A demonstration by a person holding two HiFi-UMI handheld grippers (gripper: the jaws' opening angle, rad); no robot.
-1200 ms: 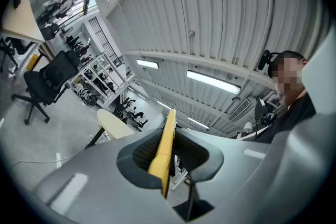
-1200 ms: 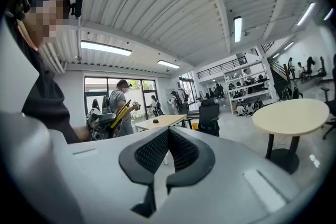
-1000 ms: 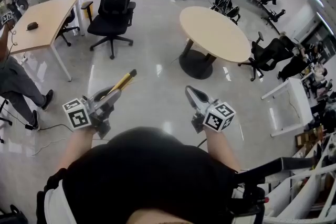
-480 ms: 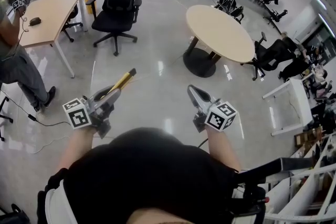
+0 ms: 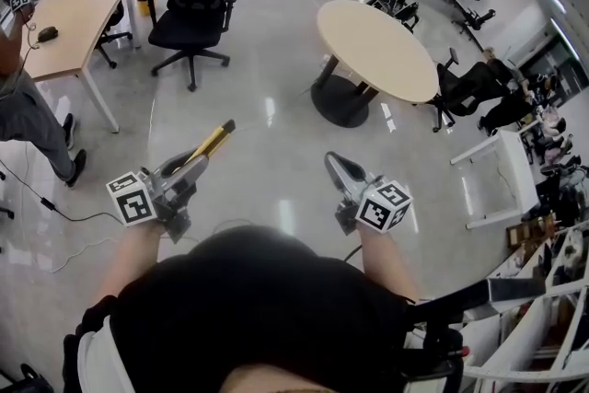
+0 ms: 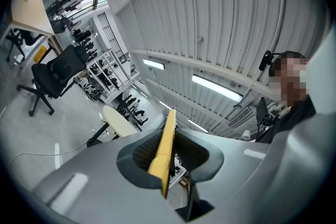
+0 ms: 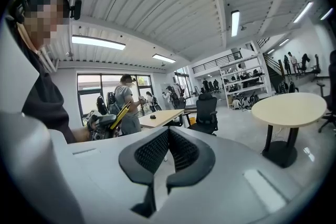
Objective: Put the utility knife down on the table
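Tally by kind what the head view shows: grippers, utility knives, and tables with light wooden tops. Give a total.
Grippers: 2, the left gripper and the right gripper
Utility knives: 1, the yellow utility knife clamped in the left gripper's jaws
Wooden-topped tables: 2, the round table and the rectangular table
Total: 5

Head camera overhead, downward; all share round table (image 5: 377,51).

Person wearing a black top (image 5: 258,308). The left hand-held gripper (image 5: 190,168) and right hand-held gripper (image 5: 333,161) are grey, each bearing a white cube (image 5: 131,199) with black square markers, and black ribbed pads (image 7: 149,153).
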